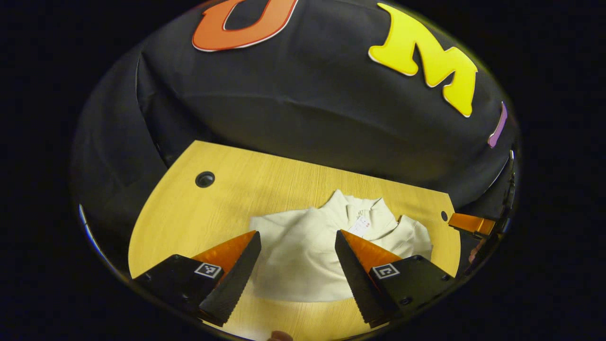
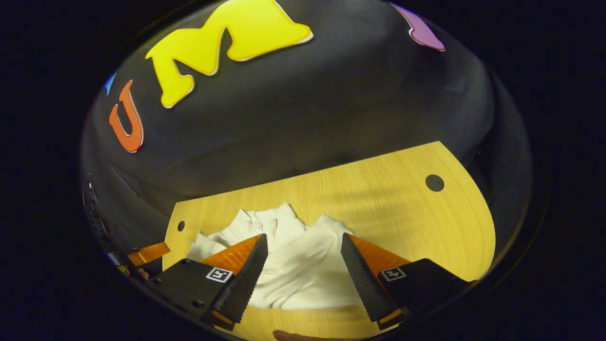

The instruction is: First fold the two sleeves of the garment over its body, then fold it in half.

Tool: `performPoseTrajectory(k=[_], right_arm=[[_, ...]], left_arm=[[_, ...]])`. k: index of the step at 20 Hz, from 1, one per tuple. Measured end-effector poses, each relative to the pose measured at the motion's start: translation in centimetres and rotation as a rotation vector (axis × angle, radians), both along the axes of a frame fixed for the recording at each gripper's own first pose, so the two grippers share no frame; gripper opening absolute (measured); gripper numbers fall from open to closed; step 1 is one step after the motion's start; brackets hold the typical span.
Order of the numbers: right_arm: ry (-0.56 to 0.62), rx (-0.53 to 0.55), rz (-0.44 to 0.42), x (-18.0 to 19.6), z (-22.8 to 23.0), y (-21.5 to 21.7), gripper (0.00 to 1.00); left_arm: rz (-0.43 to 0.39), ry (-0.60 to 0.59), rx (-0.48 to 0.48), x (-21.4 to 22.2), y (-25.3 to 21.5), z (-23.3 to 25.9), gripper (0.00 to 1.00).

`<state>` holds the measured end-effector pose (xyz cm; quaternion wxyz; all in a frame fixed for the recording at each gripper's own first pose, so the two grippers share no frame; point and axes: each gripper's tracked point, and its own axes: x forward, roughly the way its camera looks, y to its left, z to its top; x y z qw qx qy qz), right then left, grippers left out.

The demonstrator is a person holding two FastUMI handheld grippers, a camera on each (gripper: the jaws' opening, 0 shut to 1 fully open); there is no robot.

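**Both hand-held grippers spread wide above the folded garment**

Your left hand-held gripper [image 1: 297,237] hangs above the table [image 1: 265,182] with its two fingers set well apart and nothing between them. Through that gap, in the left gripper view, you look down on the garment [image 1: 303,258], a pale cream top lying flat on the yellow wood. Its collar [image 1: 352,206] points away from you, beyond the fingertips, and a small tag [image 1: 362,226] shows just inside the neck, close to the tip of the finger on the view's right. The near hem of the garment lies between the two fingers, with bare table closer to you than that. Both sleeves appear to be folded in over the body, since the outline is compact and no sleeve stretches out to either side. A dark round hole [image 1: 205,179] sits in the table beyond and to the left of the fingers, well apart from the cloth.

Your right hand-held gripper [image 2: 304,241] is likewise parted, holding nothing, and it hovers over the same garment [image 2: 303,270] from the other side. In the right gripper view the collar [image 2: 274,220] again lies past the fingertips, nearer the finger on the view's left, and the hem sits between the fingers. Another dark hole [image 2: 434,183] lies far beyond the finger on the view's right. Neither set of fingers touches the cloth.
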<state>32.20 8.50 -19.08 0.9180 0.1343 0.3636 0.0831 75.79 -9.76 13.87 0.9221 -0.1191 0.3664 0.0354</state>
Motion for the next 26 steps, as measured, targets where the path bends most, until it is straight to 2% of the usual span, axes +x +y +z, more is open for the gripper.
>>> performPoseTrajectory(k=[5, 6, 7, 10, 12, 17, 20, 26], right_arm=[[-0.182, -0.136, 0.07, -5.2, 8.0, -0.7, 0.98], [-0.226, -0.168, 0.075, -6.3, 9.7, -1.1, 0.94], [-0.261, -0.2, 0.069, -7.5, 11.2, -1.7, 0.97], [-0.322, -0.268, 0.075, -11.4, 13.6, -2.0, 0.98], [-0.381, -0.295, 0.082, -14.5, 15.6, -2.6, 0.98], [-0.54, -0.304, 0.079, -21.6, 19.2, -2.5, 0.99], [-0.599, -0.265, 0.06, -24.7, 20.2, -1.8, 0.98], [-0.655, -0.242, 0.014, -27.4, 20.6, -0.6, 0.96]], left_arm=[[0.029, -0.167, 0.092, -4.8, 1.6, 9.1, 0.99], [0.031, -0.205, 0.104, -5.8, 1.7, 10.9, 0.99], [0.031, -0.249, 0.109, -6.8, 1.6, 12.3, 0.99], [0.037, -0.387, 0.099, -10.5, 1.3, 17.1, 0.99], [0.044, -0.454, 0.128, -13.3, 1.2, 18.9, 0.98], [0.109, -0.584, 0.2, -17.7, 0.7, 21.5, 0.98], [0.098, -0.66, 0.19, -20.2, -0.5, 22.8, 0.98], [0.059, -0.669, 0.205, -22.8, -2.5, 23.7, 0.98]])
